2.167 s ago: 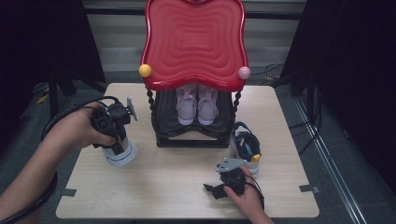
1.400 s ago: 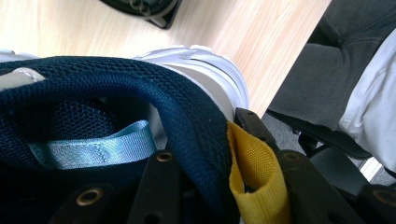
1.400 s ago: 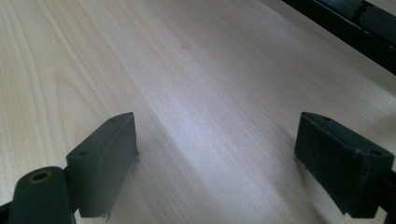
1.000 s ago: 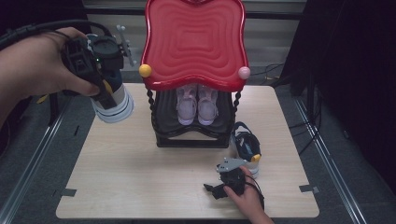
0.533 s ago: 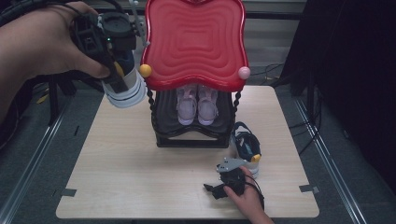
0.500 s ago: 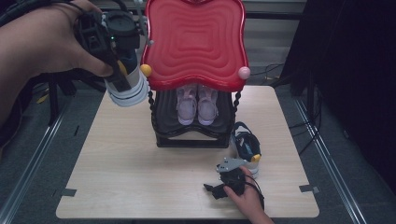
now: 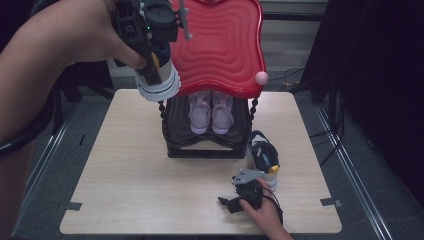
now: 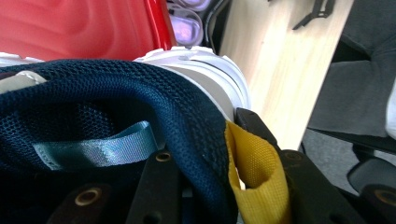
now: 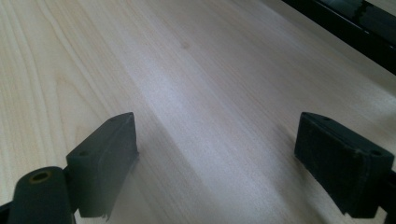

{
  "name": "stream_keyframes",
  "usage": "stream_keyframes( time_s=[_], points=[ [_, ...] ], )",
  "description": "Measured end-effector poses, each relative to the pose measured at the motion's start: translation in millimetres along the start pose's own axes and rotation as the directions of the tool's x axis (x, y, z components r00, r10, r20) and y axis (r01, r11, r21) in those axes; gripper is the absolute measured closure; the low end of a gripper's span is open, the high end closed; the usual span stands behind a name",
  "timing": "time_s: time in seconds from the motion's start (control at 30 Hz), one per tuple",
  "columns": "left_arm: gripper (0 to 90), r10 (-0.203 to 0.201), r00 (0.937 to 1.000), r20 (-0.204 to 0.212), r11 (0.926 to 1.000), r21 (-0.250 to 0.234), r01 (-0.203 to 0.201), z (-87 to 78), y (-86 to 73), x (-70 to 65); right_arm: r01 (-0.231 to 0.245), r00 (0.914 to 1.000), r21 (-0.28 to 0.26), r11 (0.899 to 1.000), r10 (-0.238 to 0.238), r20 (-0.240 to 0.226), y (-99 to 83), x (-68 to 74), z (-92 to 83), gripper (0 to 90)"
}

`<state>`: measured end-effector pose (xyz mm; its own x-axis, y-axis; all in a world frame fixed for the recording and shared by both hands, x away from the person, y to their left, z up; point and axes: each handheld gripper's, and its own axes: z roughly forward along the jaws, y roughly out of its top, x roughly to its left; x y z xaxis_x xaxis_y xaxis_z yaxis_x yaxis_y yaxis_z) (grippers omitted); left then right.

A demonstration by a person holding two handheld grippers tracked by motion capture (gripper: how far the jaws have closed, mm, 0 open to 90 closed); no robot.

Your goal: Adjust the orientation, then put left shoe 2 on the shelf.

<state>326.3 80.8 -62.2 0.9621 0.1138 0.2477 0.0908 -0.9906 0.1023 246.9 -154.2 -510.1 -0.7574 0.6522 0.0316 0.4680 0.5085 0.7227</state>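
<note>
High view showed the scene from above, and at its far left the left gripper (image 7: 150, 47) was held up in the air by a hand, well above the table (image 7: 125, 190). Its jaws were clenched on the collar of a navy sneaker (image 7: 157, 82), whose white sole hung lowest and faced down towards the table. The sneaker sat just beside the left edge of the red top shelf (image 7: 220, 45) of the shoe rack, level with that edge, and I could not tell whether the two touched. In the left gripper view the navy sneaker (image 8: 140, 107) showed close up: dark blue mesh, a pale blue ribbon loop inside, a yellow pull tab (image 8: 250, 163) at the heel, and the black jaws pressed on the collar from both sides. The red shelf (image 8: 74, 28) lay just behind it there.

Further right, on the rack's lower black shelf (image 7: 205, 145), a pair of lilac shoes (image 7: 211, 110) stood side by side, toes towards the near side. A pink ball (image 7: 261, 77) capped the rack's right post.

Right of the rack, a second navy sneaker (image 7: 264, 159) lay on the table, near the rack's right foot. Just nearer than it, the right gripper (image 7: 235, 200) rested low on the table in a hand. In the right gripper view its jaws stood released and wide apart over bare wood (image 9: 196, 93), with nothing between them.
</note>
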Motion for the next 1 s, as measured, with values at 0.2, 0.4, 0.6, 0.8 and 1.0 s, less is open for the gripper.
stream_keyframes(
  time_s=[0.2, 0.4, 0.6, 0.8, 1.0],
  points=[
    [71.7, 0.02, 0.9991, -0.037, 0.9998, -0.005, -0.021, -1.6, 9.5, 5.4, -0.001, 1.0, 0.001, 1.0, 0.001, -0.001, 0.0, 0.1, 0.0, 12.7],
    [71.7, 0.053, 0.997, -0.056, 0.9986, -0.005, -0.053, 1.6, 23.5, 10.8, 0.0, 1.0, 0.0, 1.0, 0.0, 0.0, 0.0, 0.0, 0.0, 12.7],
    [71.6, 0.068, 0.9953, -0.069, 0.997, -0.031, -0.07, 7.1, 39.3, 12.4, 0.0, 1.0, 0.0, 1.0, 0.0, 0.0, 0.0, 0.0, 0.0, 12.7],
    [71.1, 0.103, 0.9923, -0.069, 0.9944, -0.015, -0.104, 12.0, 49.9, 18.4, 0.0, 1.0, 0.0, 1.0, 0.0, 0.0, 0.0, 0.0, 0.0, 12.7],
    [70.8, 0.096, 0.9921, -0.081, 0.9952, -0.011, -0.097, 22.1, 55.5, 24.1, 0.001, 1.0, 0.0, 1.0, -0.001, -0.001, 0.0, -0.1, 0.0, 12.7]
  ],
)
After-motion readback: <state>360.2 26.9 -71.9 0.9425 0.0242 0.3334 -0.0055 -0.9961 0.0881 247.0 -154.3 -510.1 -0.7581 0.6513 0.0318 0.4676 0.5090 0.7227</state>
